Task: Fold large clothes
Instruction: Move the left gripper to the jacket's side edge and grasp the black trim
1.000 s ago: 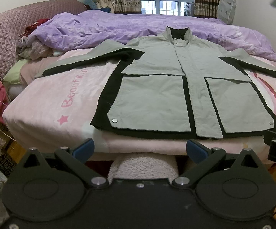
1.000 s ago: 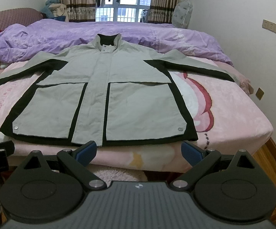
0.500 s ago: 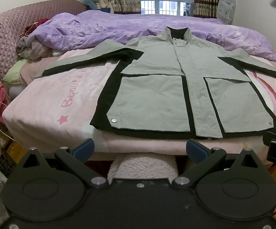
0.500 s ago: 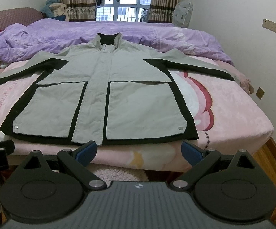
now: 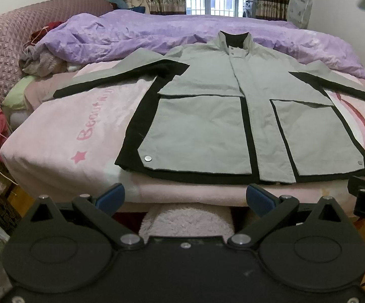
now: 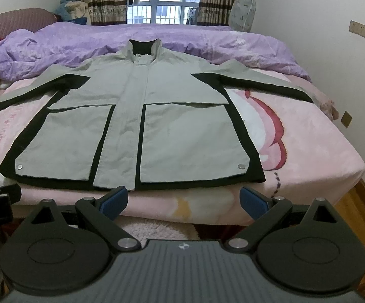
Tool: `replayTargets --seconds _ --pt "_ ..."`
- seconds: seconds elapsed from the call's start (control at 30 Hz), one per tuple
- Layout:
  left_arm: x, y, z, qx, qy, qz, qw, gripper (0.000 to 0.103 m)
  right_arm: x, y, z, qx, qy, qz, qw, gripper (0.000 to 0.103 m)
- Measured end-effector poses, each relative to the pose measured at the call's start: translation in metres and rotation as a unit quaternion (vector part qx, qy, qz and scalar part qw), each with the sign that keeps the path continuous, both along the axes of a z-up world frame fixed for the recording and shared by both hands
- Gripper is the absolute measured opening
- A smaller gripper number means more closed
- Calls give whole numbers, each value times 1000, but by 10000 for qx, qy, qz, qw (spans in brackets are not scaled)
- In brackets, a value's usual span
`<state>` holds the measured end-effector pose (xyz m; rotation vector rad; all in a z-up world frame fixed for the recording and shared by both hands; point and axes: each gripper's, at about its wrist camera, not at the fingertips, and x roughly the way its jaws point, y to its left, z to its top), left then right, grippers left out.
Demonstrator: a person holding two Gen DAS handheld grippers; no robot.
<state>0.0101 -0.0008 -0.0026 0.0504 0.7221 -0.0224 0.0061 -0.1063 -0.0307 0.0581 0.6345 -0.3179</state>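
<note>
A large grey jacket with black trim (image 5: 207, 116) lies flat and face up on the pink bed sheet, sleeves spread out to both sides, collar toward the window. It also shows in the right wrist view (image 6: 137, 116). My left gripper (image 5: 185, 199) is open and empty, held just off the bed's near edge, below the jacket's hem. My right gripper (image 6: 183, 199) is open and empty too, at the near edge below the hem's right half. Neither touches the jacket.
A purple duvet (image 5: 132, 35) is bunched behind the jacket. A quilted headboard (image 5: 8, 40) and a heap of clothes (image 5: 43, 60) are at the left. A wall (image 6: 334, 50) runs along the bed's right side. A fluffy white stool (image 5: 187, 219) stands under the near edge.
Both grippers have edged slightly closer to the bed. The jacket has not moved.
</note>
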Motion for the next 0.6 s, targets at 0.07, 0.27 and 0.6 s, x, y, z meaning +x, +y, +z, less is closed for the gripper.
replayTargets --seconds 0.07,0.27,0.6 --pt "3 -1 0 6 14 0 10000 103 3 -1 -1 8 14 10 10000 103" --pt "16 -1 -3 -12 47 -85 10000 103 19 -6 -2 97 4 117 9999 103" --pt "97 64 6 -847 -360 95 9957 103 85 -32 30 16 -535 -32 9986 103"
